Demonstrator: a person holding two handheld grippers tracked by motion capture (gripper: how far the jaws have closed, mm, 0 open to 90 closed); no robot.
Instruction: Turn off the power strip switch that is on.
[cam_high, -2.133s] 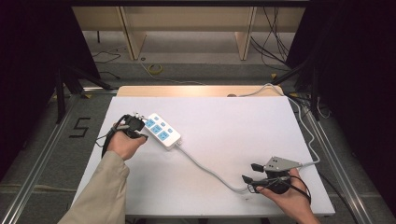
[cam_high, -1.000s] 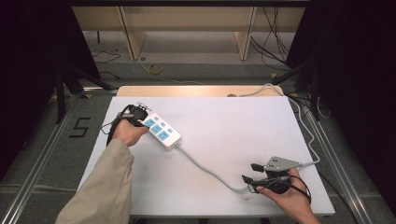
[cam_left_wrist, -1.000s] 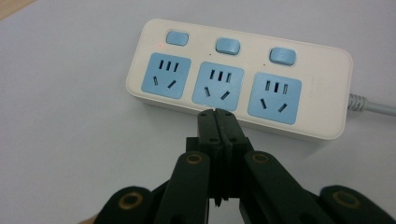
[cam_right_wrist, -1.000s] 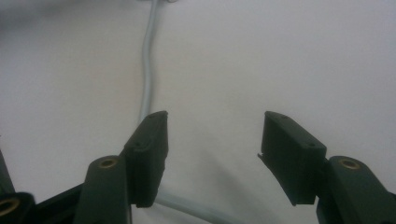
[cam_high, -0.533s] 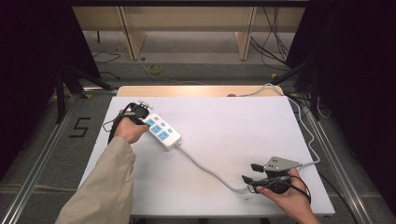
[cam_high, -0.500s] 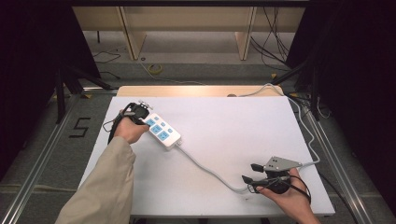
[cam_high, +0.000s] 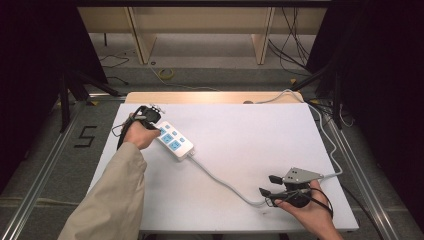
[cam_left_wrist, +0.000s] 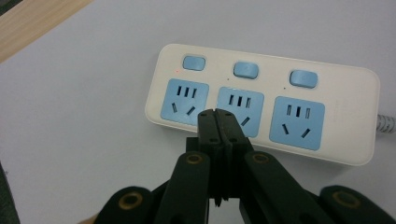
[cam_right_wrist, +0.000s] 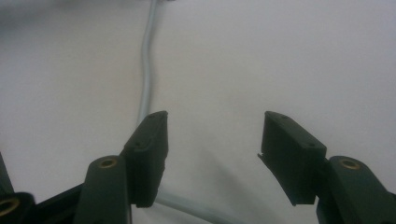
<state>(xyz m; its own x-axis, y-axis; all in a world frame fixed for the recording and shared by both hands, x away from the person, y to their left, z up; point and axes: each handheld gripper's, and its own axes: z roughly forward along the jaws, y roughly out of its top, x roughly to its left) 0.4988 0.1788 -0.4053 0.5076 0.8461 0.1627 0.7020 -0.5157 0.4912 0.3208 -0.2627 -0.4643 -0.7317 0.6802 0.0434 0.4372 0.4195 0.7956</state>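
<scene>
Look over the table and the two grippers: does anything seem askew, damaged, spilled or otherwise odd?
Nothing is spilled or damaged. The power strip lies at an angle to the white table, and its grey cable snakes loosely towards the open right gripper. The shut left gripper hangs over the strip's middle socket.

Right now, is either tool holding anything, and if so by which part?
Nothing is held. The left tool is shut empty over the cream power strip with blue sockets; the right tool stands open above its grey cable.

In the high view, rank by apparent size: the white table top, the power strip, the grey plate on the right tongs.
1. white table top
2. power strip
3. grey plate, only slightly smaller than the strip and nearer the camera, so that order is unsure.
</scene>
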